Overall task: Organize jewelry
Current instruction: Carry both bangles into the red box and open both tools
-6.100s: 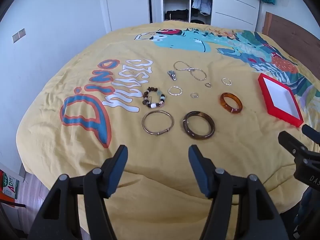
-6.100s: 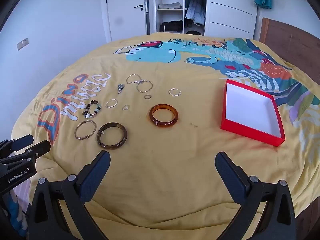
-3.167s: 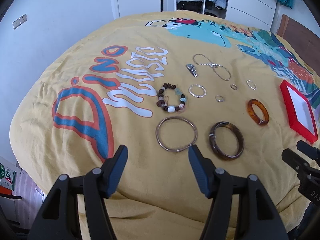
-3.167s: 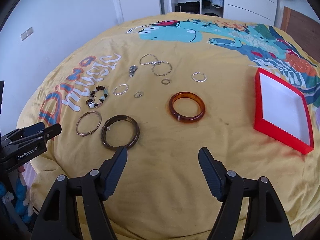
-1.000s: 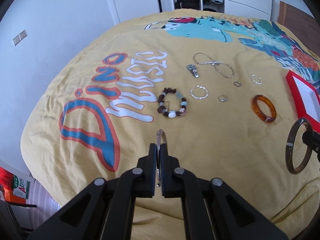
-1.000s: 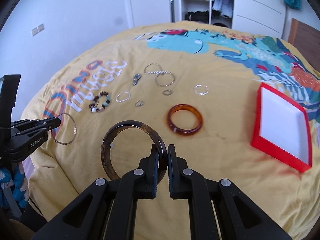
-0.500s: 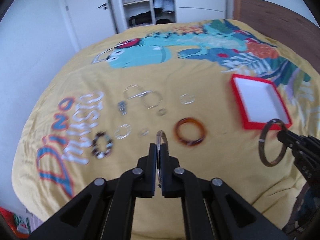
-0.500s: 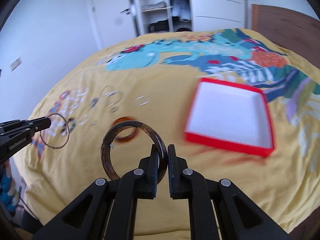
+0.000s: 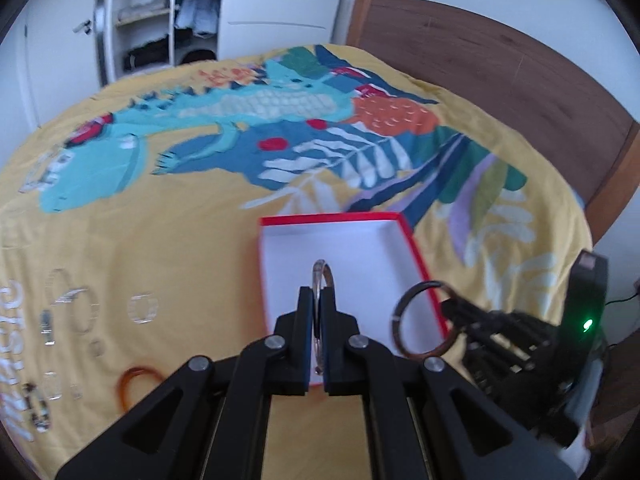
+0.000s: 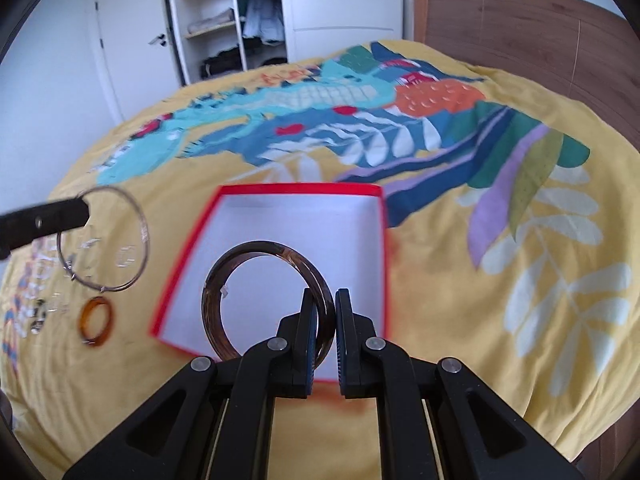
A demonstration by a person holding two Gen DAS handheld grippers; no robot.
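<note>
Both fisheye views are bright with soft, even daylight whose source cannot be told; shadows on the bedspread (image 9: 168, 240) are faint and there is no strong glare. Barrel distortion bends the headboard (image 10: 520, 28) and wardrobe (image 9: 280, 4) near the dark circular vignette. Motion blur smears the small jewelry (image 9: 80, 312) at left and the box (image 10: 288, 248) edges, while the near gripper bodies stay sharp.

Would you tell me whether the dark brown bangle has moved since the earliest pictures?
Yes. The dark brown bangle was lifted off the bedspread and carried rightward; the right gripper holds it over the red box.
</note>
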